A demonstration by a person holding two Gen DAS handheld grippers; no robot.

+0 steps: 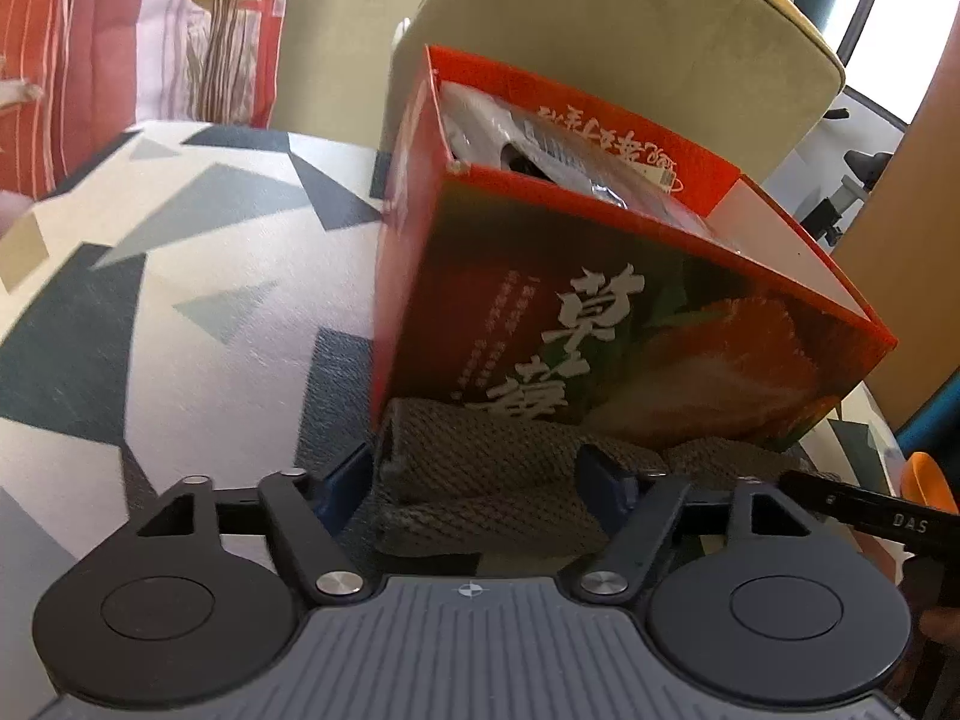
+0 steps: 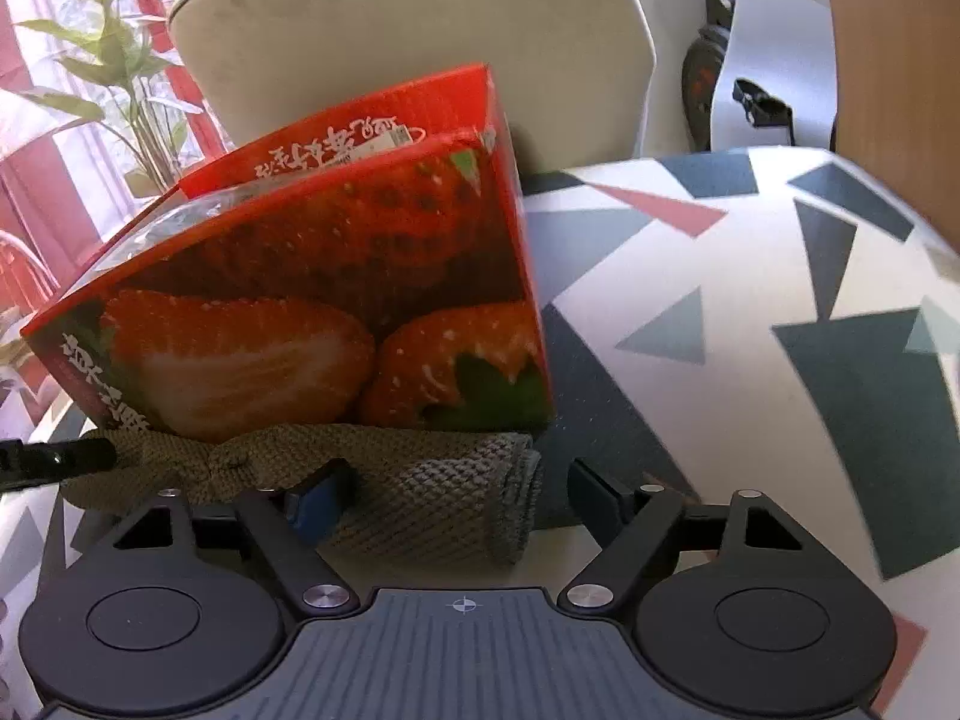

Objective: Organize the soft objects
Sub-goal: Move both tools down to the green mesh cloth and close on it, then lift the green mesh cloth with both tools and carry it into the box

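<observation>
A: What's the surface and room?

B: Counter [image 1: 180, 312] is round-edged, with a cloth of grey, dark-teal and pink triangles. A beige chair [image 2: 420, 30] stands behind it, a plant [image 2: 120, 72] by a red-framed window, and there's a wood panel at the right.

A: Counts?

B: One red strawberry box [image 2: 312, 300], open top, with wrapped items inside that I can't identify. One olive knit cloth [image 1: 492, 480], folded and bunched, lying on the counter right against the box's near face. Two grippers.

A: Fingers?

B: My left gripper [image 1: 480, 474] has its fingers apart, straddling the cloth's left part; the blue pads sit either side of it, not clamped. My right gripper [image 2: 462, 492] is also apart: the left pad is at the cloth's rolled right end, the right pad over bare counter. Neither is gripping.

A: Edges, room?

B: The box sits near the counter's far edge, by the chair. There's open cloth to the box's left in the left wrist view and a wide open patch to its right in the right wrist view. Each gripper's black tip shows at the edge of the other's view.
</observation>
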